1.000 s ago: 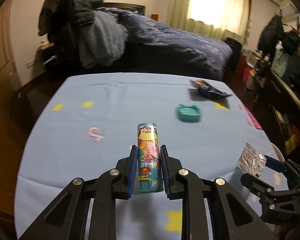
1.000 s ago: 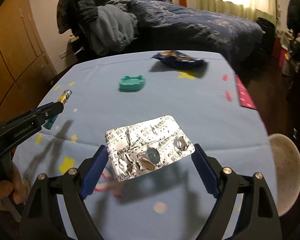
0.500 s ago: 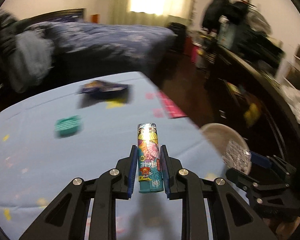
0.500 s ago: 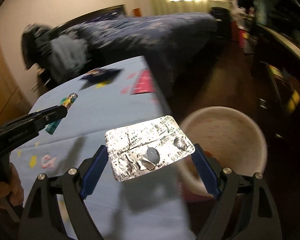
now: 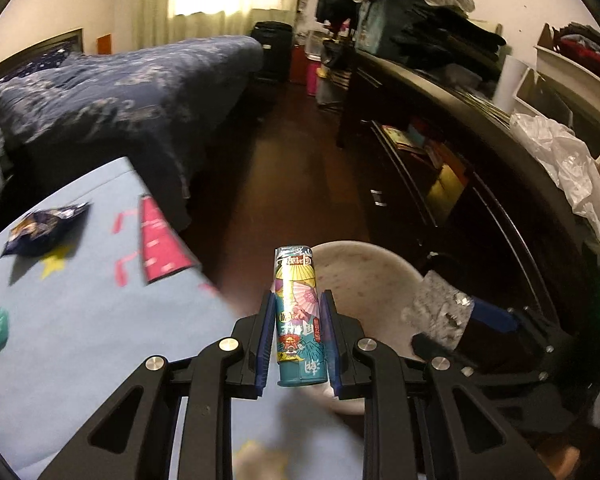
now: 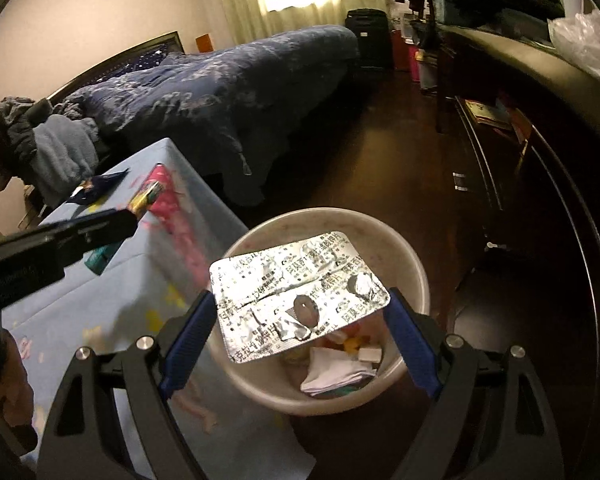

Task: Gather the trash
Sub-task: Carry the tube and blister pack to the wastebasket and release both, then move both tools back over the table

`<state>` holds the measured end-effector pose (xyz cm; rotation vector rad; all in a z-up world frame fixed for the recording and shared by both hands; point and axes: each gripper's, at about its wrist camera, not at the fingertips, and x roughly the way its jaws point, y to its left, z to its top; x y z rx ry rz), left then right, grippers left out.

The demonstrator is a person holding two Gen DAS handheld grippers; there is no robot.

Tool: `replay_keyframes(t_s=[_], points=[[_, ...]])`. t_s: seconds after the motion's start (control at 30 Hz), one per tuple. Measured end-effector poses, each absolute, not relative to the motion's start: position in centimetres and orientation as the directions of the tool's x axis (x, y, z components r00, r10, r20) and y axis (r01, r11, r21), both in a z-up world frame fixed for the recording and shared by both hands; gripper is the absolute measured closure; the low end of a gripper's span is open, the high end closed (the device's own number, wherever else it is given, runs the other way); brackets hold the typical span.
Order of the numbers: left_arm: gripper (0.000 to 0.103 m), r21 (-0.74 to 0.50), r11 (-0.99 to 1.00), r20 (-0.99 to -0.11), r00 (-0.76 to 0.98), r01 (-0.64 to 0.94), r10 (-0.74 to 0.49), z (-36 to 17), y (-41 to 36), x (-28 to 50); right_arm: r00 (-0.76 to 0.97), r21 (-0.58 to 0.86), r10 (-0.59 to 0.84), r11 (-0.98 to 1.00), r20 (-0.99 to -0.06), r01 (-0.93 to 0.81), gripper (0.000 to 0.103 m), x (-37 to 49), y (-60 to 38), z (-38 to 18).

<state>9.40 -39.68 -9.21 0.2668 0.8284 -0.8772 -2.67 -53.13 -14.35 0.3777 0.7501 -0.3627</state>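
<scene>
A foil blister pack is held flat across the wide-spread jaws of the right gripper, directly over the open waste bin that stands on the floor beside the table. A small printed tube is clamped upright between the nearly closed jaws of the left gripper, its long axis pointing away along the fingers, above the table's edge at the bin's near rim. The right gripper is judged better placed for a drop. A dark wrapper is left on the table.
</scene>
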Motion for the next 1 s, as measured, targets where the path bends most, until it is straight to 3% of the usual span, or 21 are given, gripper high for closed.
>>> replay_keyframes(t_s=[0.27, 0.43, 0.5, 0.77, 1.0], points=[[0.077, -0.137, 0.586, -0.734, 0.316, 0.798, -0.601, -10.0, -43.9, 9.3, 0.657, 0.2, -0.201, 0.853, -0.727, 0.483, 0.017, -1.8, -55.5, -16.6], [0.039, -0.148, 0.59, -0.72, 0.323, 0.793, -0.614, -9.8, -44.1, 9.3, 0.653, 0.203, -0.203, 0.847, -0.73, 0.491, 0.014, -1.7, -56.0, -17.3], [0.033, -0.15, 0.597, -0.707, 0.337, 0.788, -0.622, -9.5, -43.7, 9.3, 0.652, 0.202, -0.204, 0.847, -0.73, 0.492, 0.014, -1.8, -56.0, -17.3], [0.03, -0.12, 0.665, -0.686, 0.422, 0.737, -0.592, -8.4, -40.0, 9.8, 0.669, 0.204, -0.189, 0.863, -0.719, 0.463, 0.013, -2.3, -54.2, -16.0], [0.019, 0.006, 0.807, -0.668, 0.603, 0.59, -0.436, -7.3, -33.4, 11.0, 0.713, 0.207, -0.138, 0.904, -0.688, 0.375, 0.01, -1.7, -50.2, -13.0]])
